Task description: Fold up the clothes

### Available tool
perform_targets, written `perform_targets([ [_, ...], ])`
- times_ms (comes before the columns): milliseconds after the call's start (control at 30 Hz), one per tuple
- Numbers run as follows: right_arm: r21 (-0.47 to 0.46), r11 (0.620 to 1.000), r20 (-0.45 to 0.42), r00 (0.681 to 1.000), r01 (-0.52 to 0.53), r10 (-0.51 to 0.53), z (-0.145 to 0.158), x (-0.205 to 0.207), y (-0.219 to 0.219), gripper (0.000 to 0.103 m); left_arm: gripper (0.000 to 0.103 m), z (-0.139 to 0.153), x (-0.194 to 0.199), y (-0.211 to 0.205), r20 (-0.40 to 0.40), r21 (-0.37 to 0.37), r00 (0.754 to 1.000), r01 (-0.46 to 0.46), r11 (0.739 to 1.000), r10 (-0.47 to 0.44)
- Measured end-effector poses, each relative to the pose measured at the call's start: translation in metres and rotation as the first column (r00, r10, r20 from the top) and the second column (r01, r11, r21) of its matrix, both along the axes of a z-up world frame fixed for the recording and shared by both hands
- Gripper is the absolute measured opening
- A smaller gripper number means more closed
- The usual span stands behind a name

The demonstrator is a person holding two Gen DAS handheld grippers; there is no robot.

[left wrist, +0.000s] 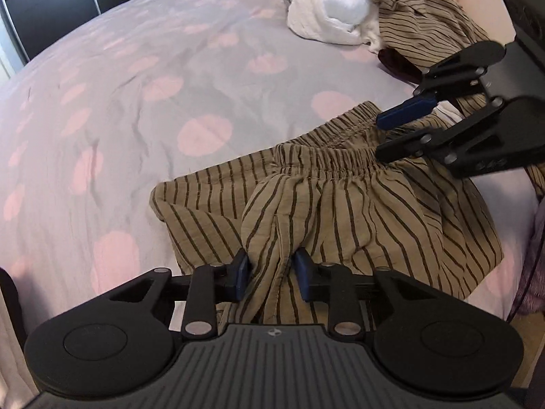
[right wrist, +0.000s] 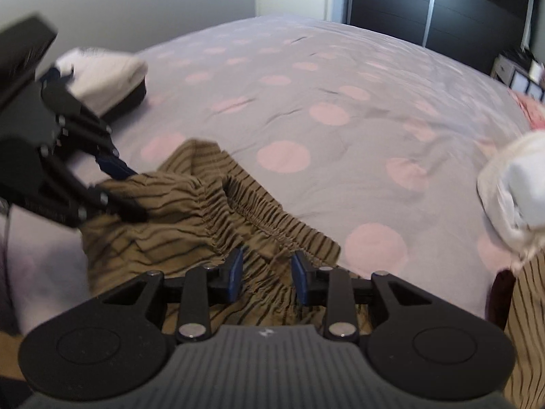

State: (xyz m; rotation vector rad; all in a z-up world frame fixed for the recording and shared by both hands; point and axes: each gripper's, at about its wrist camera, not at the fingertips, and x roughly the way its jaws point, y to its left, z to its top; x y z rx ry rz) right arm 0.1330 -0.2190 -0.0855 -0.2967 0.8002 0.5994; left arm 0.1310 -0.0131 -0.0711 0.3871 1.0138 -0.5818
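Tan shorts with dark stripes (left wrist: pixel 340 204) (right wrist: pixel 170 211) lie crumpled at the near edge of the bed, elastic waistband toward the middle. My left gripper (left wrist: pixel 271 272) (right wrist: pixel 136 194) is shut on a bunched fold of the shorts, and the cloth bulges out above its blue pads. My right gripper (right wrist: pixel 267 272) (left wrist: pixel 379 138) stands open at the gathered waistband. A wrinkle of the band lies between its fingers, and the pads do not press on it.
The bed sheet (left wrist: pixel 136 102) (right wrist: pixel 340 85) is grey-lilac with pink dots. A white bundle (left wrist: pixel 330 13) (right wrist: pixel 511 197) rests against another striped tan garment (left wrist: pixel 425 17). A white folded item (right wrist: pixel 109 71) lies on something dark. A dark wardrobe (right wrist: pixel 442 10) stands beyond the bed.
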Motion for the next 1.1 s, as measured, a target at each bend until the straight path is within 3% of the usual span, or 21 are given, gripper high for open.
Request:
perform_targets([
  [200, -0.023, 0.999, -0.094, 0.995, -0.046, 0.043, -0.019, 0.014, 0.016, 0.031, 0.017, 0.0, -0.001, -0.002, 0.012, 0.03, 1.0, -0.008, 1.0, 0.008],
  [267, -0.057, 0.996, -0.107, 0.993, -0.064, 0.057, -0.022, 0.013, 0.021, 0.002, 0.017, -0.001, -0.001, -0.003, 0.013, 0.04, 1.0, -0.004, 0.999, 0.004],
  [400, -0.066, 0.997, -0.068, 0.997, -0.04, 0.036, -0.009, 0.01, 0.018, 0.0, 0.017, -0.001, 0.0, -0.005, 0.012, 0.053, 1.0, -0.005, 0.999, 0.005],
  [600, 0.004, 0.999, 0.066, 0.997, 0.046, -0.047, 0.027, 0.016, 0.009, 0.0, 0.017, 0.001, 0.004, -0.004, -0.001, 0.044, 1.0, -0.026, 0.999, 0.026],
  [667, 0.038, 0.999, 0.042, 0.999, 0.012, -0.014, 0.03, 0.02, 0.011, 0.002, 0.017, 0.0, 0.004, -0.003, -0.005, 0.047, 1.0, -0.024, 0.999, 0.024],
  [767, 0.007, 0.997, -0.036, 0.996, -0.08, 0.08, 0.018, 0.022, 0.024, 0.018, 0.017, -0.002, 0.004, -0.003, -0.005, 0.06, 1.0, -0.022, 0.998, 0.022],
  [800, -0.022, 0.995, -0.038, 0.994, -0.102, 0.101, 0.011, 0.02, 0.029, 0.034, 0.017, -0.003, 0.004, -0.003, -0.006, 0.064, 1.0, -0.022, 0.998, 0.023],
  [900, -0.068, 0.987, -0.071, 0.987, -0.146, 0.142, -0.006, 0.023, 0.039, 0.037, 0.017, -0.003, 0.005, -0.003, -0.006, 0.071, 1.0, -0.022, 0.997, 0.023],
  [967, -0.062, 0.986, -0.108, 0.983, -0.153, 0.146, -0.016, 0.027, 0.04, 0.033, 0.017, -0.004, 0.006, -0.002, -0.007, 0.074, 1.0, -0.022, 0.997, 0.022],
  [1033, -0.069, 0.985, -0.127, 0.981, -0.158, 0.149, -0.02, 0.028, 0.041, 0.018, 0.017, -0.004, 0.007, -0.001, -0.009, 0.075, 1.0, -0.023, 0.997, 0.024],
  [1067, -0.068, 0.984, -0.129, 0.979, -0.165, 0.155, -0.019, 0.027, 0.041, 0.015, 0.017, -0.004, 0.008, 0.0, -0.01, 0.074, 1.0, -0.026, 0.997, 0.027],
  [1100, -0.062, 0.984, -0.127, 0.979, -0.169, 0.16, -0.015, 0.025, 0.041, 0.004, 0.017, -0.004, 0.008, 0.0, -0.011, 0.073, 0.999, -0.03, 0.997, 0.031],
])
